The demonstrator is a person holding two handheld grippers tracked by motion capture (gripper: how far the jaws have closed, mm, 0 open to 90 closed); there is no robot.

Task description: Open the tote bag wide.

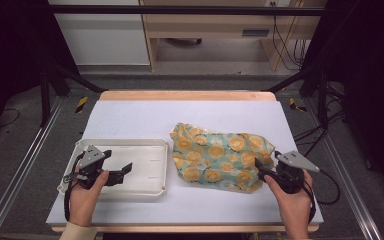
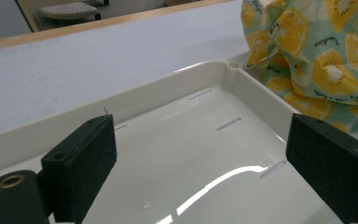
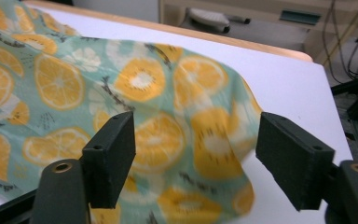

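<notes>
A crumpled teal cloth (image 1: pixel 220 156) printed with orange slices lies right of the table's centre. An empty white tray (image 1: pixel 145 167) sits at the front left, its right rim almost touching the cloth (image 2: pixel 317 56). My left gripper (image 1: pixel 117 164) hovers open over the tray (image 2: pixel 205 154), with nothing between its jaws (image 2: pixel 205 168). My right gripper (image 1: pixel 261 166) is open at the cloth's right end, and its jaws straddle a raised fold of the cloth (image 3: pixel 168 121) without closing (image 3: pixel 193 154).
The white tabletop (image 1: pixel 190 117) has free room behind the tray and cloth and along the front edge. A wooden strip (image 1: pixel 185 95) marks the far edge. Black frame posts and cables stand beyond the table's sides.
</notes>
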